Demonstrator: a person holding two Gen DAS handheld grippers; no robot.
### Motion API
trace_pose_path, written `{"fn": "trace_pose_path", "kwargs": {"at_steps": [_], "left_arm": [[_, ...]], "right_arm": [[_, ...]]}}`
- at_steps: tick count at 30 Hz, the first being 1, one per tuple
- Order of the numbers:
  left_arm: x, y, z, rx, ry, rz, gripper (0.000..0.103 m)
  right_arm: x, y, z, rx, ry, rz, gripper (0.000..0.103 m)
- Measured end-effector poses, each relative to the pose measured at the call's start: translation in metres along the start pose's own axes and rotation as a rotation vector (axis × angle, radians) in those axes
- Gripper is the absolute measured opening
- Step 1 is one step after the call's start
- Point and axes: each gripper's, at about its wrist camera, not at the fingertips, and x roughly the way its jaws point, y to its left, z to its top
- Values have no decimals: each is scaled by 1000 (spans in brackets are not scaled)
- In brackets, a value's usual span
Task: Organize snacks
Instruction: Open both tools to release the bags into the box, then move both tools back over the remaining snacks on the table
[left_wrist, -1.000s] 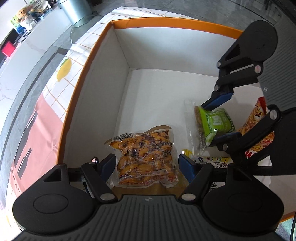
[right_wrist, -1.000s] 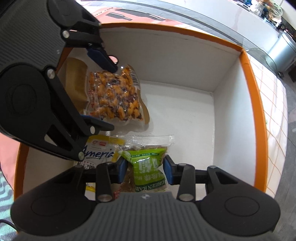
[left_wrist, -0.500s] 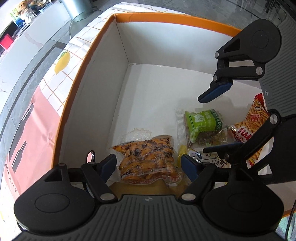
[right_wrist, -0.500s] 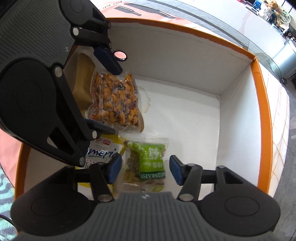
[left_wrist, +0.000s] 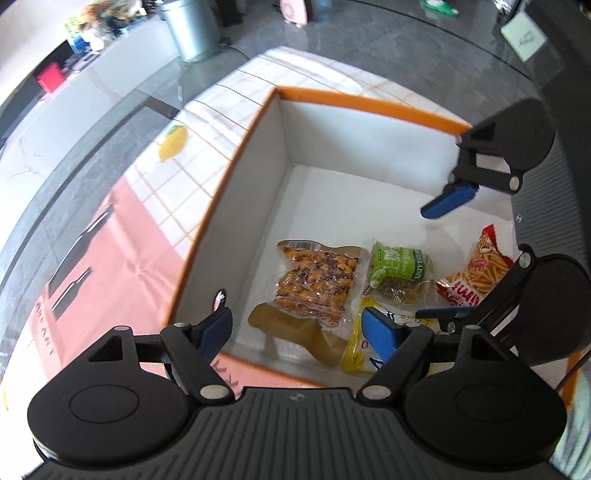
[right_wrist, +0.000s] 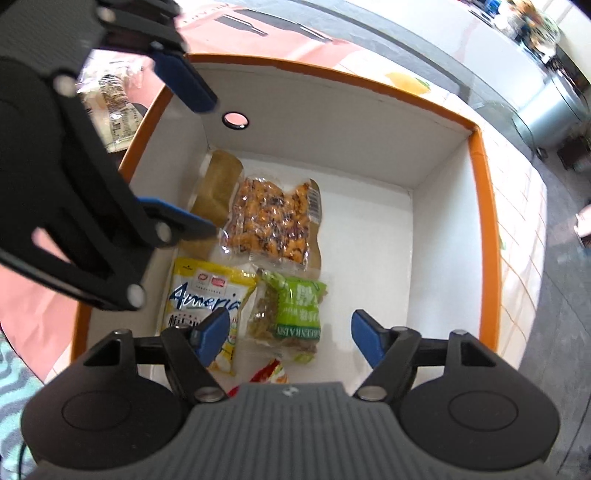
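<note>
An orange-rimmed white box (left_wrist: 258, 155) (right_wrist: 480, 177) holds several snack packs. A clear pack of orange nuts (left_wrist: 314, 282) (right_wrist: 273, 221) lies on its floor beside a green raisin pack (left_wrist: 399, 269) (right_wrist: 295, 314). A yellow "America" pack (right_wrist: 207, 299) (left_wrist: 360, 350) and a red fries pack (left_wrist: 476, 273) lie nearer. My left gripper (left_wrist: 303, 328) (right_wrist: 192, 158) is open and empty above the box's near-left corner. My right gripper (right_wrist: 291, 336) (left_wrist: 439, 258) is open and empty above the raisin pack.
The box stands on a cloth with pink and white tiled parts (left_wrist: 122, 236). Another wrapped snack (right_wrist: 114, 99) lies outside the box's left wall. A metal bin (left_wrist: 192, 26) and a white counter (left_wrist: 85, 85) stand beyond the glass table edge.
The right gripper let go of the raisin pack and opened wide. Both grippers rose and drew back from the box floor. The nut pack lies flat, free of the left gripper.
</note>
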Motion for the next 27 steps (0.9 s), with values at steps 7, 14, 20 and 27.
{"fn": "trace_pose_path", "kwargs": {"at_steps": [7, 14, 20, 27], "left_arm": [[-53, 4, -24, -87, -75, 29, 90], [-101, 26, -64, -269, -107, 64, 90], [-125, 42, -112, -383, -126, 105, 86], [-141, 56, -175, -573, -159, 133, 86]], "right_arm": [[-36, 19, -10, 39, -16, -35, 72], [-81, 53, -5, 54, -106, 0, 72], [-99, 97, 5, 57, -174, 59, 72], [-93, 148, 8, 88, -238, 147, 72]]}}
